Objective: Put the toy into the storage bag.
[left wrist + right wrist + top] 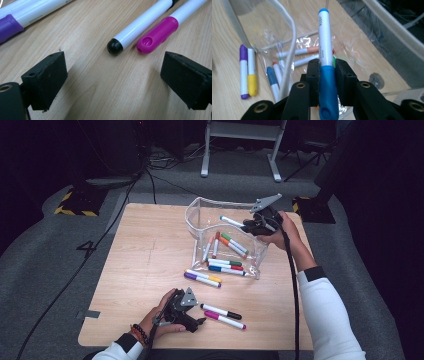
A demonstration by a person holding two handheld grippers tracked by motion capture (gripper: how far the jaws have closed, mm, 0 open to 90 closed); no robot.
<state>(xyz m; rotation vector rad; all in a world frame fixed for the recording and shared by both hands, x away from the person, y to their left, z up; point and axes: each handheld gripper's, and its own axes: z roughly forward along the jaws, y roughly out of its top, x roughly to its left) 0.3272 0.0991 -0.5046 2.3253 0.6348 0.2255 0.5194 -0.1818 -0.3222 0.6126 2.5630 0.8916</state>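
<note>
**Inspector A:** Wooden surface (145, 270) on grey carpet, dark surroundings. We find the right claw (327, 75) over the far right corner, clamped tight on the blue-capped marker (325, 57), which points out over the clear plastic pouch (200, 212).

**Inspector B:** Agreed. Several markers lie inside that pouch. Just outside its near edge we note a purple marker (197, 279) and a yellow marker (206, 276) side by side, touching.

**Inspector A:** And the left claw (113, 72)?

**Inspector B:** Low at the near edge, spread wide, gripping nothing. The black-capped marker (140, 27) and pink-capped marker (162, 27) lie flat on the surface just beyond its pads (47, 77), their ends between the two jaws but untouched.

**Inspector A:** We record them lying parallel, close together.
</note>
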